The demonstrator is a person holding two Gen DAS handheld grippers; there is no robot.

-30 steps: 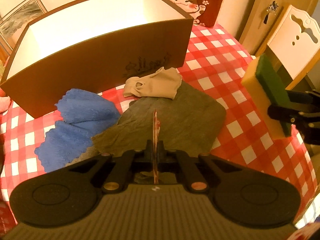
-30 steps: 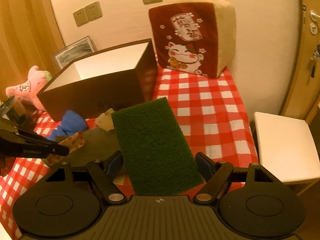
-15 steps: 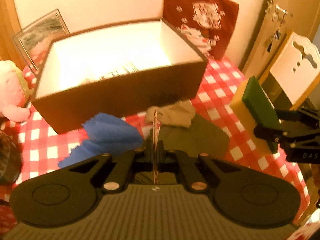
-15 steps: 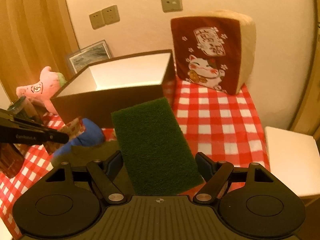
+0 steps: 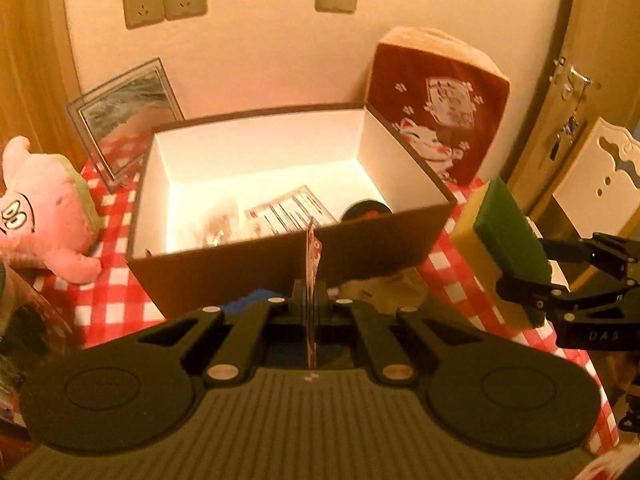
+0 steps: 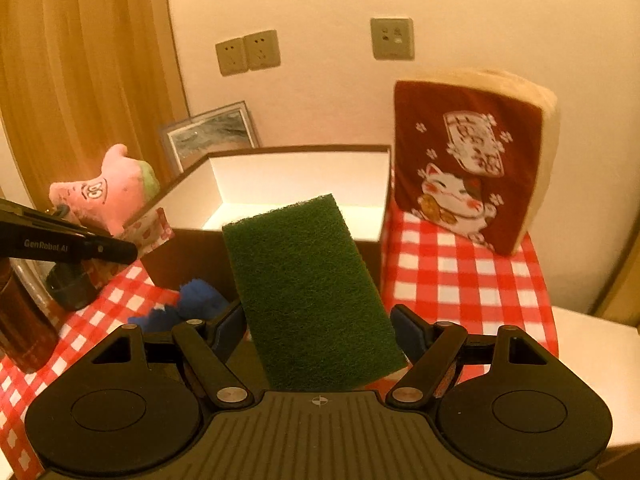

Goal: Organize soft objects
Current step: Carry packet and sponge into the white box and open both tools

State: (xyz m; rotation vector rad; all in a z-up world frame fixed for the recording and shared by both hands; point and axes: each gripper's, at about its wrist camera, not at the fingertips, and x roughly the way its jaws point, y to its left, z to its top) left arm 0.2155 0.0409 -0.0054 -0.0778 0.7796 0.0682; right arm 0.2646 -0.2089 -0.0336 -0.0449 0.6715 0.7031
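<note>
in the left wrist view the left gripper is clamped tight on a thin, flat floral-print cloth held edge-on just before the near wall of the open brown cardboard box with white inside. in the right wrist view the right gripper has its jaws wide around a green-topped yellow scouring sponge, held above the red-and-white checked tablecloth in front of that box, a fuzzy blue cloth lying just left.

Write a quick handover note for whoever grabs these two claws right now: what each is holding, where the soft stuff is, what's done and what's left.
Left claw: shut on a thin floral cloth, held up at the box's near wall.
Right claw: shut on the sponge, green side up, held in front of the box.
Box: open, already holds a few items, too blurred to name.
On the checkered table: blue cloth and a beige cloth in front of the box; pink plush to its left.
Left to do: drop the floral cloth and sponge in the box, then collect the rest.
</note>
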